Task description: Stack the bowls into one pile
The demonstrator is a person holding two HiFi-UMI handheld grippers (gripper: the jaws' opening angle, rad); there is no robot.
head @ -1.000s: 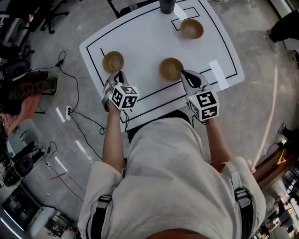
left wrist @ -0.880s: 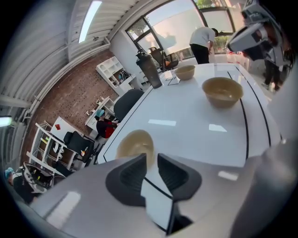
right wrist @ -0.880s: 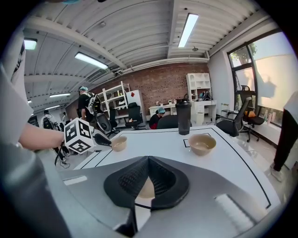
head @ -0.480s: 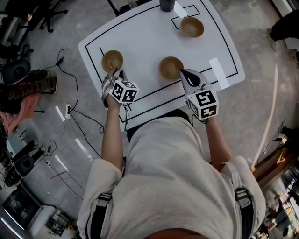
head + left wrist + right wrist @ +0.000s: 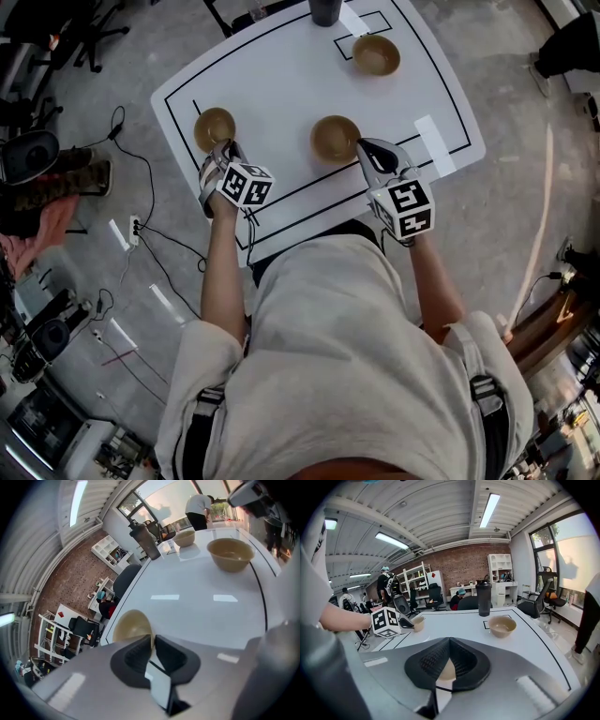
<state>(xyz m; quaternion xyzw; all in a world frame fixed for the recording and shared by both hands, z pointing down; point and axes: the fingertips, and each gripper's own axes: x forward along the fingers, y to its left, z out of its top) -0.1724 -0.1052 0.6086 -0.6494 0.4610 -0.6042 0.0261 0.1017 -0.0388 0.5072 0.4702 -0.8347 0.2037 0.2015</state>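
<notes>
Three tan bowls sit on the white table (image 5: 281,70). The left bowl (image 5: 215,128) has my left gripper (image 5: 223,147) at its near rim. In the left gripper view the jaws (image 5: 153,641) are pressed nearly together with that bowl's (image 5: 131,625) rim running into the slit. The middle bowl (image 5: 335,138) has my right gripper (image 5: 362,147) at its right rim. In the right gripper view the jaws (image 5: 449,641) meet at the tips, and a sliver of the middle bowl (image 5: 440,670) shows between them. The far bowl (image 5: 376,54) stands alone inside a small marked square.
A dark tumbler (image 5: 324,11) stands at the table's far edge. A strip of white tape (image 5: 433,142) lies right of my right gripper. Cables and chairs are on the floor to the left. People move about in the background of the gripper views.
My left gripper has slid forward to the left bowl's near rim. My right gripper has stayed at the middle bowl's rim. The head camera shifted slightly.
</notes>
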